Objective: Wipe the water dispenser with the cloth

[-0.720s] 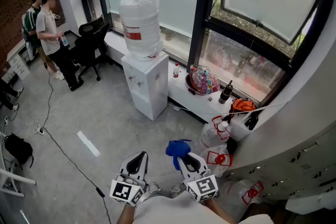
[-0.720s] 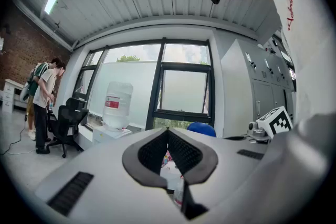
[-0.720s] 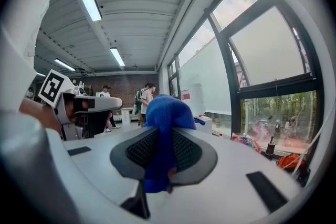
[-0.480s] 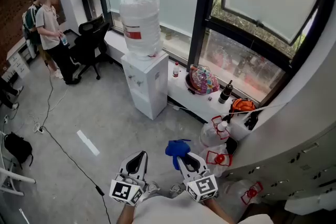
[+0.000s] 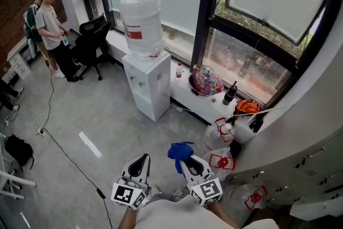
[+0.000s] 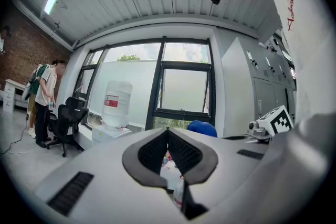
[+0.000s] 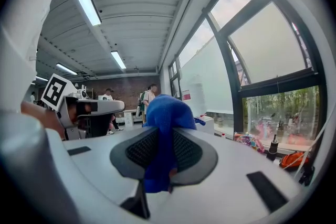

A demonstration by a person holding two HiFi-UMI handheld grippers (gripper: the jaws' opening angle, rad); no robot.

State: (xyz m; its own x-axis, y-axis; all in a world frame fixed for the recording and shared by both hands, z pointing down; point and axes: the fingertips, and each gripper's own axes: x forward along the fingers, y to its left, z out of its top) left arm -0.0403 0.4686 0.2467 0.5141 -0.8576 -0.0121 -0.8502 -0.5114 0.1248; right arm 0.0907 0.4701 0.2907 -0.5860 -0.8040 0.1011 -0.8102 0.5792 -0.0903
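The white water dispenser (image 5: pixel 147 83) stands against the window sill, a large wrapped water bottle (image 5: pixel 141 24) on top of it. It shows small in the left gripper view as the dispenser (image 6: pixel 111 131) at left of centre. My right gripper (image 5: pixel 187 162) is shut on a blue cloth (image 5: pixel 178 152), which bunches up between its jaws as the cloth (image 7: pixel 164 128). My left gripper (image 5: pixel 140 165) is shut with nothing in it, beside the right one. Both grippers are low in the head view, well short of the dispenser.
Two people (image 5: pixel 49 29) stand at the far left by a black office chair (image 5: pixel 92 43). The sill holds a colourful bag (image 5: pixel 208 82), bottles and an orange item (image 5: pixel 246 107). Empty water jugs (image 5: pixel 225 139) lie at right near lockers. Cables (image 5: pixel 64 153) cross the grey floor.
The view has shifted slightly, and the people at left have moved a little. Both grippers keep their places and the cloth stays held.
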